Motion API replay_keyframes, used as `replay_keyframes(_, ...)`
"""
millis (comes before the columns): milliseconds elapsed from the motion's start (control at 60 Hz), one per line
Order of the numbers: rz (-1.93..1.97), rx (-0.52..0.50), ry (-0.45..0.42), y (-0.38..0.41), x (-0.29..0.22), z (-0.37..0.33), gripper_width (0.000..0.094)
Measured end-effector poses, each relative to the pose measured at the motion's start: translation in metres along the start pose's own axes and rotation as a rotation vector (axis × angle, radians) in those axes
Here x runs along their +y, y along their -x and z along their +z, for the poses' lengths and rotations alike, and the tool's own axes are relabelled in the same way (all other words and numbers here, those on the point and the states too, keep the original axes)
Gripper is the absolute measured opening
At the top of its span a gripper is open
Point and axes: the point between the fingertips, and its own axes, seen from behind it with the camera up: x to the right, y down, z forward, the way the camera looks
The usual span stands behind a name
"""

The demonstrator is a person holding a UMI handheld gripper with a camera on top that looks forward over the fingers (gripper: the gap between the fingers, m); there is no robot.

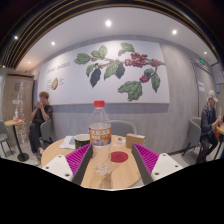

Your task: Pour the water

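A clear plastic water bottle (100,135) with a red cap stands upright on a round wooden table (125,172). It stands between my fingers, close to the left pink pad (79,157), with a wide gap to the right pad (146,158). My gripper (112,165) is open and presses on nothing. A red round disc (119,156) lies flat on the table just right of the bottle, also between the fingers. I cannot tell whether a glass stands at the bottle's base.
A dark bowl (82,139) and a small tan box (135,141) sit at the table's far side. One person (40,115) sits at the far left, another (209,120) at the far right. A wall with a leaf mural (115,65) is behind.
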Motion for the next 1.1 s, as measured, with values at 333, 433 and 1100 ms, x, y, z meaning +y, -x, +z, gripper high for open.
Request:
replay_keyframes(333, -0.036, 0.025, -0.023, 0.046, -0.008, 0.105, 0.0839)
replay_keyframes(433, 0.01, 0.029, -0.034, 0.042, -0.012, 0.121, 0.0545)
replay_keyframes(1100, -1.337, 0.268, -0.017, -0.006, -0.097, 0.174, 0.0328)
